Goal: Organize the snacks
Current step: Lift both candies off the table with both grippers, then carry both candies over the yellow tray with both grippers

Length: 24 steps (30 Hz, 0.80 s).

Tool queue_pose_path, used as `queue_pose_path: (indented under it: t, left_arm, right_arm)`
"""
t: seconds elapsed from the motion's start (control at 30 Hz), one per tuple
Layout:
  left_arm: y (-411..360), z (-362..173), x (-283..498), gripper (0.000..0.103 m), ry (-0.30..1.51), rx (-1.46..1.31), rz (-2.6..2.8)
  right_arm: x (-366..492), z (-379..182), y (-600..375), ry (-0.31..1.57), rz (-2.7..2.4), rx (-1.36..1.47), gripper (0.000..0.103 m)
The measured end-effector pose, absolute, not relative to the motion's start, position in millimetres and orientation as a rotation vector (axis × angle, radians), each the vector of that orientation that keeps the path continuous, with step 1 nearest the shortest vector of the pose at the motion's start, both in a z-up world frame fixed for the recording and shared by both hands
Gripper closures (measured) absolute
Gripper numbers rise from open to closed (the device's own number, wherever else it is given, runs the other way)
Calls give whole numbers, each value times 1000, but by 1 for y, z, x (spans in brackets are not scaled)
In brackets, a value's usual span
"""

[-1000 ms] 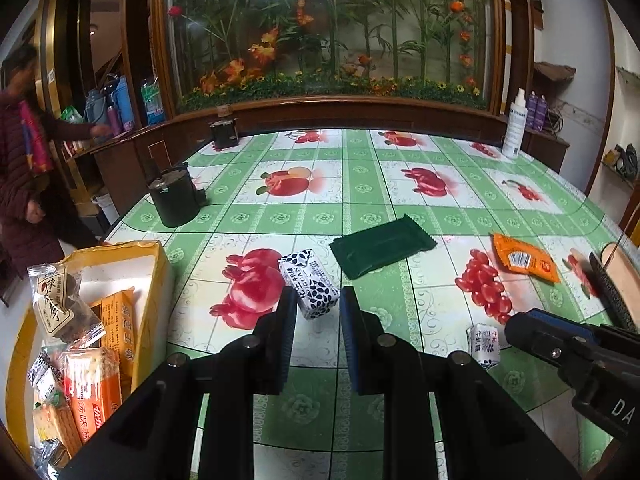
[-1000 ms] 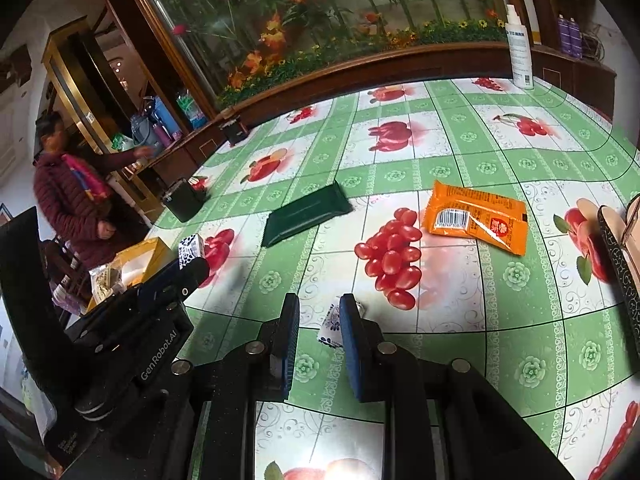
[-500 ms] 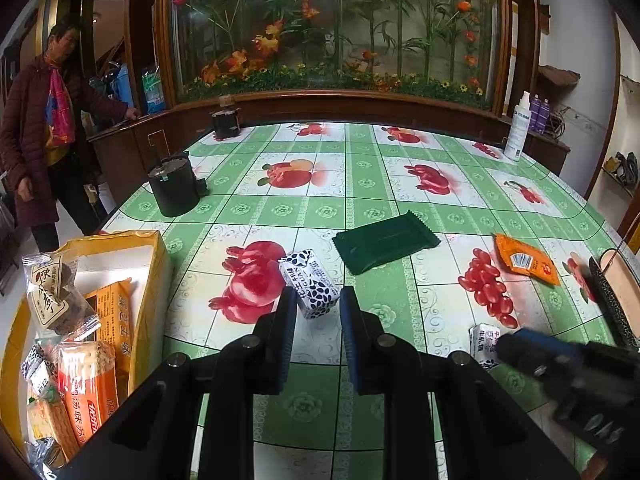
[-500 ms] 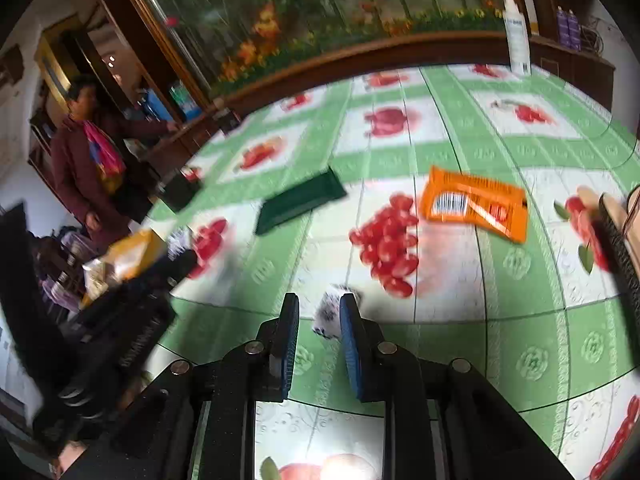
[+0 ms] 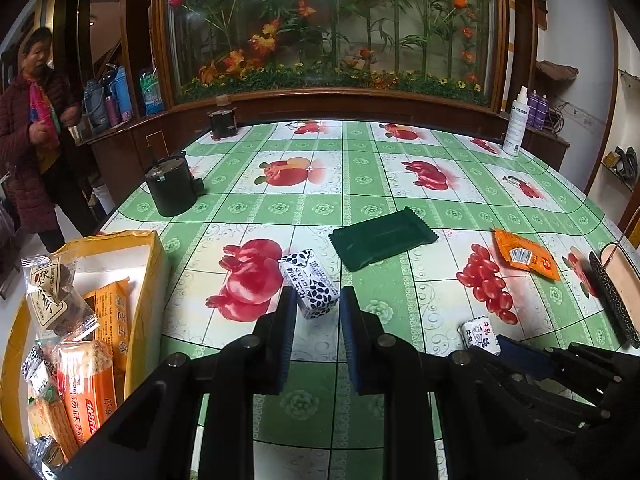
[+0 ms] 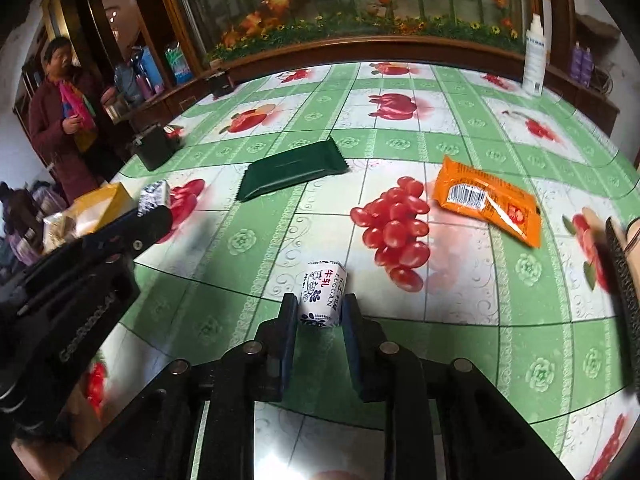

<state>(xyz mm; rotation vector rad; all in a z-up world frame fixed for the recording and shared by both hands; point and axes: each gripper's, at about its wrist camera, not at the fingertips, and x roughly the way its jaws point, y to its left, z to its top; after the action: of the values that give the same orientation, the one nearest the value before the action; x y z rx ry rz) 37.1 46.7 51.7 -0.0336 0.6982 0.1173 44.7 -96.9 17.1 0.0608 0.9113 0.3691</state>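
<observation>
Small white foil-wrapped milk candy block with blue print and red characters (image 6: 323, 300) lying on the green-and-white fruit-print table (image 6: 460, 360), near the front edge, tucked between the tips of the right gripper (image 6: 319, 322); probably light, soft-skinned yet firm inside, wrapper slick and crinkly; best pinched across the two long flat sides, mid-length, away from the folded ends; long axis running near to far, tilted slightly right; fingers (image 6: 289, 320) narrowed almost fully, apparently flanking the block, contact impossible to confirm.

Left gripper (image 5: 318, 312) likewise nearly clenched, hovering over a matching patterned block (image 5: 310, 288) angled far-left to near-right; open yellow cardboard box of snacks (image 5: 148, 280) at near left.
</observation>
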Motion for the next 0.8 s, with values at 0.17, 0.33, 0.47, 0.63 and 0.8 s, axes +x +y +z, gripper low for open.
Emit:
queue_pose_path:
  t: [0.17,0.33,0.47,0.63,0.8]
  left_arm:
    - [48,53,36,82,694,-39,120]
    - [51,57,34,82,685,-62,112]
    - [57,66,23,82,669,-104,91]
    - [69,83,0,82,634,-140,88]
    - [87,99,-26,82,599,-140,106]
  right_arm:
    - [36,32,-100,844,401,94,79]
    - [29,45,-99,796,421,117,79]
    - [25,51,-97,775,437,133,79]
    - [19,55,-87,759,464,153,79]
    - [6,60,-68,752,509,158,78]
